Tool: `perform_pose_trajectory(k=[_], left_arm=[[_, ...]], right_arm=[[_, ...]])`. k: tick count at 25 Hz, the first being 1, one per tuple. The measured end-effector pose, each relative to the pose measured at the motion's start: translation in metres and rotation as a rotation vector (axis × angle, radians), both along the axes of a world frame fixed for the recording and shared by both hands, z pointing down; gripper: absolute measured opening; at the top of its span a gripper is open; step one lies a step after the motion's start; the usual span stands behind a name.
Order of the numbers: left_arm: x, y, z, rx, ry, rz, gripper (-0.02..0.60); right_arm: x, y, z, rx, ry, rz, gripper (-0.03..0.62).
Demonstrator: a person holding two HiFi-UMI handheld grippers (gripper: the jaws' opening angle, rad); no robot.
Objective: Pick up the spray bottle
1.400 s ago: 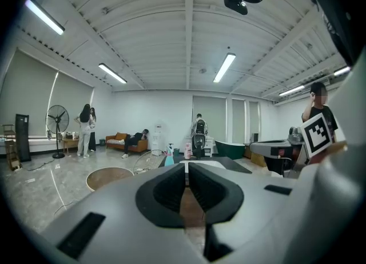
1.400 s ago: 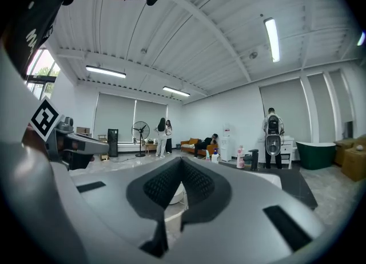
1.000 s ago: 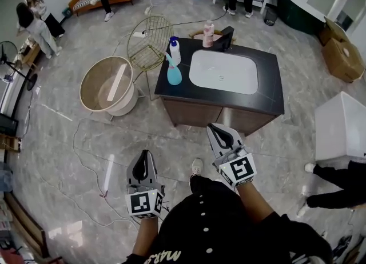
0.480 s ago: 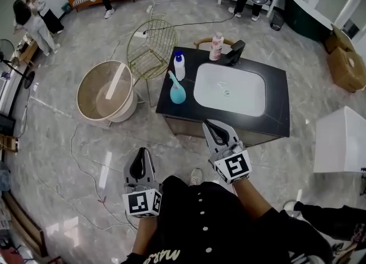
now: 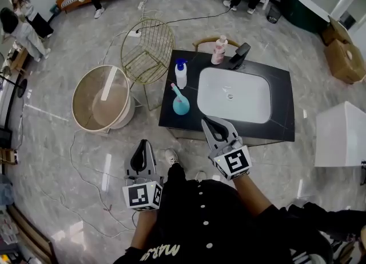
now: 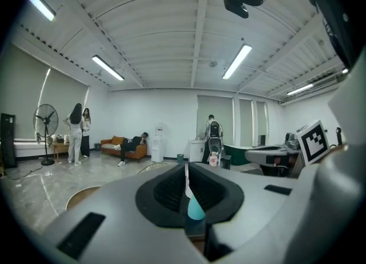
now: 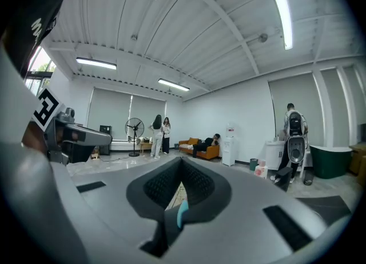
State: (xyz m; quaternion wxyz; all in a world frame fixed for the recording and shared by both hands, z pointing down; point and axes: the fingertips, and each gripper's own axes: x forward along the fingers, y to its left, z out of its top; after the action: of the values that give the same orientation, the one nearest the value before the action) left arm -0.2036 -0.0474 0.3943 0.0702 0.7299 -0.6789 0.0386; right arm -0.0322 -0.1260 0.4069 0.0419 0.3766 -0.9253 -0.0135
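My left claw [image 5: 143, 143] and right claw [image 5: 206, 121] are both closed tight and empty. The teal spray bottle [image 5: 180, 104] stands on the desk [image 5: 283, 111] ahead of both, nearer the right claw. Its label is too small to read.

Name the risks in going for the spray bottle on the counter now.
Both the left gripper and right gripper have shut jaws; reaching in like that could topple the white spray bottle. The teal bottle stands just in front of it near the counter edge and may get knocked off.
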Motion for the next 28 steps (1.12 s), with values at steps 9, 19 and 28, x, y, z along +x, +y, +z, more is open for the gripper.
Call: perform_pose_trajectory(k=[9,19,28], left_arm=[[-0.048,-0.093,-0.013,0.023,-0.004,0.103,0.028],[-0.05,-0.146,0.0,-0.021,0.036,0.198,0.028],[-0.041,-0.165,0.027,-0.104,0.047,0.188,0.028]], right_arm=[[-0.047,-0.077,-0.004,0.009,0.036,0.08,-0.006],[-0.062,-0.118,0.004,-0.023,0.06,0.114,-0.006],[-0.092,-0.135,0.075,-0.173,0.126,-0.04,0.19]])
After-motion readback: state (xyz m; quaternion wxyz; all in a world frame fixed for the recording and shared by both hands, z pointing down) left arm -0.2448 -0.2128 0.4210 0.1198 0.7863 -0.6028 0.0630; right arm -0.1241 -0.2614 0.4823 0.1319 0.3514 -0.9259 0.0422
